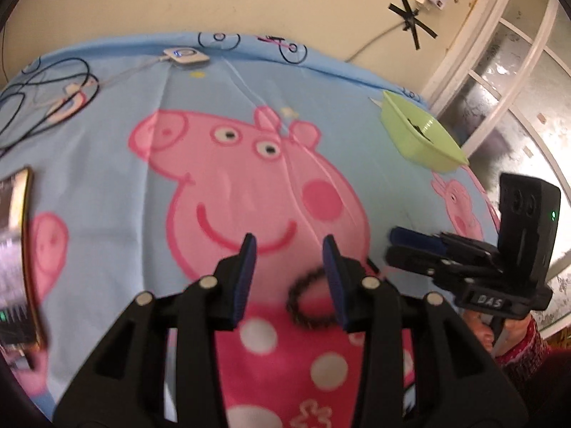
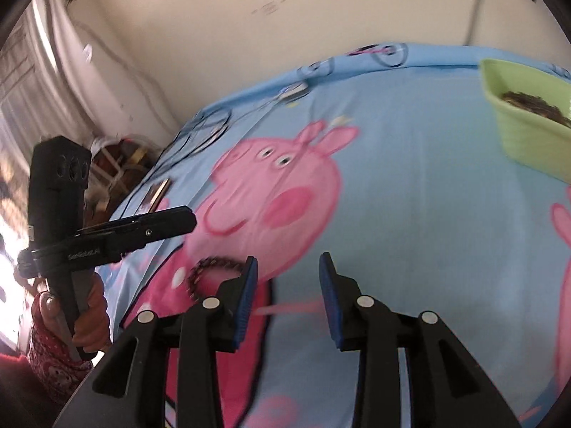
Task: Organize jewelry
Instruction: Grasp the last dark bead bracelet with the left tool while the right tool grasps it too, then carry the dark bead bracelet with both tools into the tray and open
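A dark beaded bracelet (image 1: 309, 299) (image 2: 200, 271) lies flat on the Peppa Pig blanket (image 1: 107, 178) (image 2: 410, 196). My left gripper (image 1: 289, 249) (image 2: 192, 219) is open just above it, and the ring sits by the inner side of its right finger, untouched. My right gripper (image 2: 288, 267) (image 1: 390, 246) hovers open to the right of the bracelet with only blanket between its fingers. A light green tray (image 1: 442, 157) (image 2: 524, 149) holding dark jewelry (image 1: 417, 128) (image 2: 535, 107) stands at the far right of the bed.
A gold-edged phone-like slab (image 1: 18, 249) lies at the blanket's left edge. Black cables (image 1: 35, 100) and a small white device (image 1: 185, 57) rest at the far left. A wall runs behind the bed, with a window (image 1: 517, 89) to the right.
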`<state>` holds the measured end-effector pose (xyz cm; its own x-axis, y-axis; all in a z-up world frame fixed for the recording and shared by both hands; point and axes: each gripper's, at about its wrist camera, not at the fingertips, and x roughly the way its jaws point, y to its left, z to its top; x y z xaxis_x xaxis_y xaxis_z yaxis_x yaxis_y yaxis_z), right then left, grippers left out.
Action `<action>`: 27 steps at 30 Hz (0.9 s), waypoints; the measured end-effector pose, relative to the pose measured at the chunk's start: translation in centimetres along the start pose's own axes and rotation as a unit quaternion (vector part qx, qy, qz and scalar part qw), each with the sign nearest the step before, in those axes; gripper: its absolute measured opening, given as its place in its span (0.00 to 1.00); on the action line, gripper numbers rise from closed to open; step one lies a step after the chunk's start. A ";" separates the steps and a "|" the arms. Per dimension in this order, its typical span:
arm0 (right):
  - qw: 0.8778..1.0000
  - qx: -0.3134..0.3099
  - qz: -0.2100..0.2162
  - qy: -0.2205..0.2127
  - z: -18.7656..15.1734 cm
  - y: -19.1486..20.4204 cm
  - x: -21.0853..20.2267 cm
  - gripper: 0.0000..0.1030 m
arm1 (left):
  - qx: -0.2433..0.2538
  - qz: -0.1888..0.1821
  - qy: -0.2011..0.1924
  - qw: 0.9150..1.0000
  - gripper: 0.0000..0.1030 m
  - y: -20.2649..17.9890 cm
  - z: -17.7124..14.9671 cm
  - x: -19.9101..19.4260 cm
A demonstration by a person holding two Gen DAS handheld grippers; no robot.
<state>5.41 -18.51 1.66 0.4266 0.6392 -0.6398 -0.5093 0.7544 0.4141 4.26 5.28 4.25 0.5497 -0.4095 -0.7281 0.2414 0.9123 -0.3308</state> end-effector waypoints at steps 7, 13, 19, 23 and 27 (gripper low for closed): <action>0.997 -0.073 -0.036 0.016 -0.2 3.4 1.6 0.11 | 0.054 0.059 0.028 0.996 0.35 -2.0 -2.8 1.2; 0.985 -0.141 -0.095 0.022 -0.8 5.0 3.6 0.00 | 0.063 0.069 0.011 0.996 0.21 -2.2 -3.5 1.2; 0.987 -0.123 -0.107 0.009 -1.3 3.7 2.2 0.00 | 0.070 0.039 0.026 0.996 0.08 -4.1 -2.1 3.1; 0.990 -0.078 -0.121 -0.015 -1.5 1.0 -0.1 0.00 | 0.090 0.007 0.029 0.996 0.08 -7.2 -0.5 4.7; 0.988 -0.037 -0.141 -0.046 -1.9 -1.6 -3.3 0.00 | 0.124 -0.033 0.024 0.991 0.08 -11.3 1.4 6.2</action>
<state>3.42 -22.09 1.86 0.6239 0.4193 -0.6595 -0.4128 0.8934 0.1775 6.04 -7.54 4.31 0.4892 -0.4623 -0.7396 0.4681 0.8546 -0.2246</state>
